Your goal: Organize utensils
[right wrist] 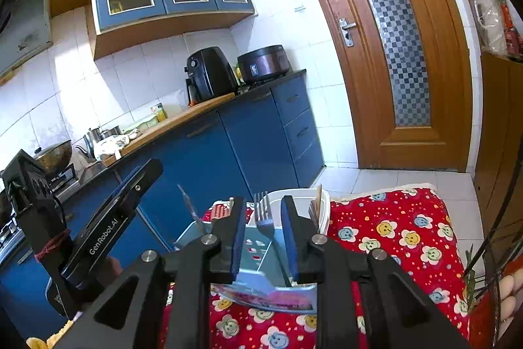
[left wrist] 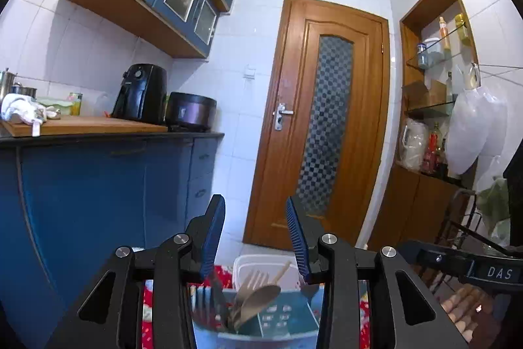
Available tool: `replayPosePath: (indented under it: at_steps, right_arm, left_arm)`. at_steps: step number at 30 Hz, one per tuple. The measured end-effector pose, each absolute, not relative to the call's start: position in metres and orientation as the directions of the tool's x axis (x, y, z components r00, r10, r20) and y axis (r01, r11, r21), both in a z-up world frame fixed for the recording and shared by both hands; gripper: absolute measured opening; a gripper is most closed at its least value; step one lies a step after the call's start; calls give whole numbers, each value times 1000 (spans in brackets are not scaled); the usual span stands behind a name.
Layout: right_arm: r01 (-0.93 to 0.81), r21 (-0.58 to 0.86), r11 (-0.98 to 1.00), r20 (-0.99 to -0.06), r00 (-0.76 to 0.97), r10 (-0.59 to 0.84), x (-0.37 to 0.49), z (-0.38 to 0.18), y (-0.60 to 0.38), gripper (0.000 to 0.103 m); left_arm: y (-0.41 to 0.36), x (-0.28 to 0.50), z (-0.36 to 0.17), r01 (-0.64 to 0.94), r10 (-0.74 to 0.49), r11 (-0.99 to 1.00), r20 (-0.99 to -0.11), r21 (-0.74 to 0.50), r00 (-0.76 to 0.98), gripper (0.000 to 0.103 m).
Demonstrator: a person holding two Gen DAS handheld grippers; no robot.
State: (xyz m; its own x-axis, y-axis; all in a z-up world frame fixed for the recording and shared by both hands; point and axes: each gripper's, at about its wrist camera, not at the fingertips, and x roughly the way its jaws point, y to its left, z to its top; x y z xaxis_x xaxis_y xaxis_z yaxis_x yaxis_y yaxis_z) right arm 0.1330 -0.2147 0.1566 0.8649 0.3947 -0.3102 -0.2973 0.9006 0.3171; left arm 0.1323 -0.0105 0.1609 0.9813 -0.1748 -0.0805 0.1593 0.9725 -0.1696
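Two grippers were mine. My left gripper (left wrist: 255,231) had its jaws parted with nothing between them, above a teal utensil caddy (left wrist: 281,314). That caddy held a metal fork (left wrist: 203,300) at left, then a wooden spoon (left wrist: 258,300) and a wooden fork (left wrist: 256,278). My right gripper (right wrist: 263,237) also stood apart, pads clear of the metal fork (right wrist: 263,213) upright ahead of them. The caddy (right wrist: 258,254) sat on a red patterned cloth (right wrist: 402,237), with a white container (right wrist: 323,205) just behind it.

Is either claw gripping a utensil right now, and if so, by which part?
Neither. The left claw is open with nothing between its pads. The right claw is open too; the metal fork shows in its gap but stands in the holder, not pinched.
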Motion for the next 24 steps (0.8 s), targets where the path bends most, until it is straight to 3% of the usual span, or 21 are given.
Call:
replayPosePath:
  at_steps: [9,14,20,24]
  right_arm:
    - [-290,318,903,-303,871,387,87,150,-207,31]
    - [-283,316,906,-315,869,382,66,139,-199,36]
    - [-259,307,916,-331,873,358,45,120,-192,46]
    - [-239,307,921,-358,868,345,38,106,-189,55]
  left_arm:
    - [4,88,160,145,-176,977,-203,-160,963,43]
    - [8,67,153,136,-169,981,-270,-138,948,52]
    - [11,49,137,126,-167,983,-349,-137,922,65]
    - [12,41,121,117,-158,985,-389,-127,908,67]
